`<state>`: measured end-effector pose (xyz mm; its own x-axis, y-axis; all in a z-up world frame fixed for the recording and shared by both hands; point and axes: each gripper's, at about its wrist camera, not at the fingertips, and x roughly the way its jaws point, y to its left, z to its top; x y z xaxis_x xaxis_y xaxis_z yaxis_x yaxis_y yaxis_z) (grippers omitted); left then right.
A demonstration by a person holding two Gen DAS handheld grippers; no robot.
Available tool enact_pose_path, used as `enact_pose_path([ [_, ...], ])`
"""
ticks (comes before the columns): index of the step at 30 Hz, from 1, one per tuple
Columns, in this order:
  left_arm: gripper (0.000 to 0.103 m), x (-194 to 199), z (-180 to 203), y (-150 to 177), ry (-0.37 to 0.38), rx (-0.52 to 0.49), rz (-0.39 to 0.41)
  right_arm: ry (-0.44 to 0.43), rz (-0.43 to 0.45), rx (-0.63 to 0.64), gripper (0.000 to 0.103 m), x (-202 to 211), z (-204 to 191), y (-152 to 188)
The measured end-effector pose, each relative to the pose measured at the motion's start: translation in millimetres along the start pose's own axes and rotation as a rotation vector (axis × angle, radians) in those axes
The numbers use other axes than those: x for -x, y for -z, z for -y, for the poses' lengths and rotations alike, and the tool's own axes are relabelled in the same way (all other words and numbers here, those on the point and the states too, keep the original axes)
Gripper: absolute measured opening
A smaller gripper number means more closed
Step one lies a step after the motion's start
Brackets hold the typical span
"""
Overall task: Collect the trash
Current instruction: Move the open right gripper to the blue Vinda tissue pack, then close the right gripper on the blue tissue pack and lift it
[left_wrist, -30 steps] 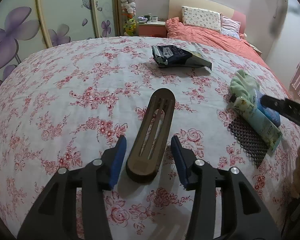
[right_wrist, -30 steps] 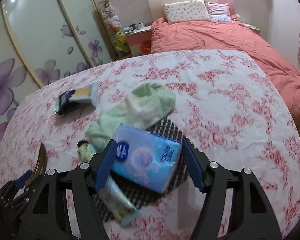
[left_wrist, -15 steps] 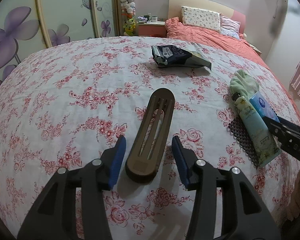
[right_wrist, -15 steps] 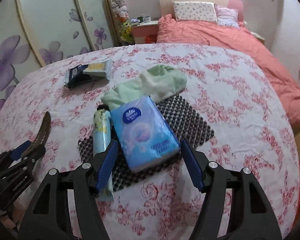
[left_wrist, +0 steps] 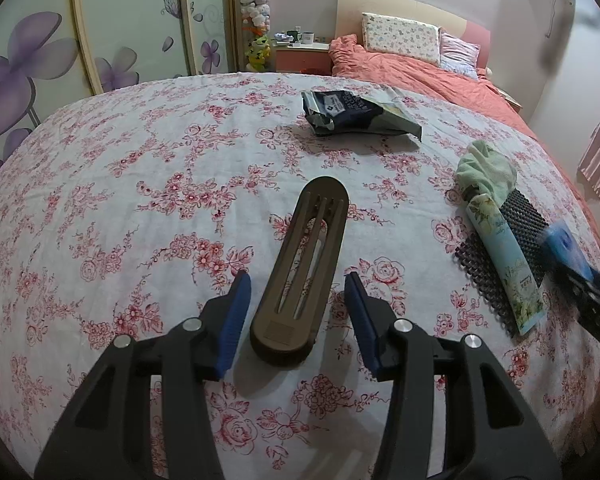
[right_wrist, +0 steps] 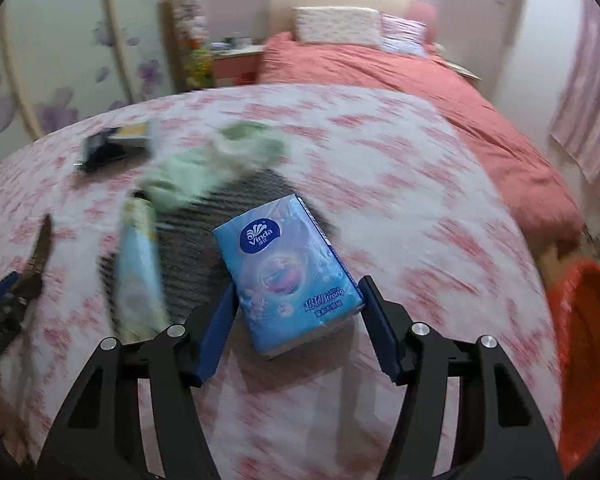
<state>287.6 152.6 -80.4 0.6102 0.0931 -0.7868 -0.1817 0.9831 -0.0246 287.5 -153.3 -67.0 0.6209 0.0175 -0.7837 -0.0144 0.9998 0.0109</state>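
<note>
Left wrist view sharp: crumpled dark snack bag [left_wrist: 356, 114] far up floral tablecloth [left_wrist: 140, 200]. Right wrist view blurred, alone shows orange bin [right_wrist: 584, 320] at right edge. Left gripper [left_wrist: 298, 312] parted, pads either side of brown slotted tray [left_wrist: 304, 272], gaps visible, no contact. Right gripper [right_wrist: 296, 320] closing, blue tissue pack [right_wrist: 288, 272] between pads, seemingly lifted clear of black mesh mat [right_wrist: 188, 248]. Green cloth [right_wrist: 220, 160], lotion tube [right_wrist: 140, 264] alongside.
</note>
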Motion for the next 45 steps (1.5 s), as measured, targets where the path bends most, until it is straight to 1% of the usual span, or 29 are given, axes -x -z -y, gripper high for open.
enact_pose_path([
  [2, 0.050, 0, -1, 0, 0.004, -0.001, 0.000, 0.005, -0.015, -0.037, 0.062, 2, 15, 7],
  [4, 0.051, 0, -1, 0, 0.008, -0.001, 0.000, -0.018, -0.014, -0.062, 0.062, 2, 24, 12],
  [5, 0.051, 0, -2, 0, 0.011, -0.001, 0.000, -0.013, -0.013, -0.067, 0.063, 2, 26, 13],
  [7, 0.052, 0, -3, 0, 0.015, 0.000, 0.001, -0.012, -0.008, -0.066, 0.064, 1, 25, 13],
  [9, 0.052, 1, -4, 0, 0.021, 0.003, 0.001, 0.007, 0.000, -0.048, 0.065, -1, 20, 14],
  [13, 0.054, 1, -6, 0, 0.036, 0.009, 0.004, -0.006, -0.001, -0.053, 0.068, -2, 21, 14],
  [15, 0.057, 1, -7, 0, 0.046, 0.010, 0.004, -0.011, -0.006, -0.046, 0.074, -4, 20, 13],
  [18, 0.061, 1, -7, 0, 0.063, 0.014, 0.004, -0.010, -0.012, -0.038, 0.079, -3, 18, 14],
  [23, 0.063, 0, -7, 0, 0.068, 0.011, 0.003, -0.015, -0.011, -0.043, 0.080, -2, 19, 15],
  [34, 0.065, 1, -6, 0, 0.073, 0.011, 0.003, -0.042, -0.004, -0.062, 0.080, -1, 23, 16],
  [36, 0.070, 1, -5, 0, 0.078, 0.012, 0.003, -0.042, -0.004, -0.062, 0.080, -1, 23, 16],
  [37, 0.076, 0, -5, 0, 0.075, 0.013, 0.000, -0.042, -0.004, -0.061, 0.080, -1, 22, 16],
  [38, 0.079, 0, -5, 0, 0.072, 0.015, -0.004, -0.042, -0.005, -0.060, 0.080, -1, 23, 16],
  [42, 0.080, -3, -1, 0, 0.044, -0.010, -0.013, -0.025, -0.012, -0.043, 0.081, -1, 19, 15],
  [45, 0.080, -5, 4, 0, 0.020, -0.048, -0.023, -0.011, -0.013, -0.027, 0.080, -1, 16, 15],
])
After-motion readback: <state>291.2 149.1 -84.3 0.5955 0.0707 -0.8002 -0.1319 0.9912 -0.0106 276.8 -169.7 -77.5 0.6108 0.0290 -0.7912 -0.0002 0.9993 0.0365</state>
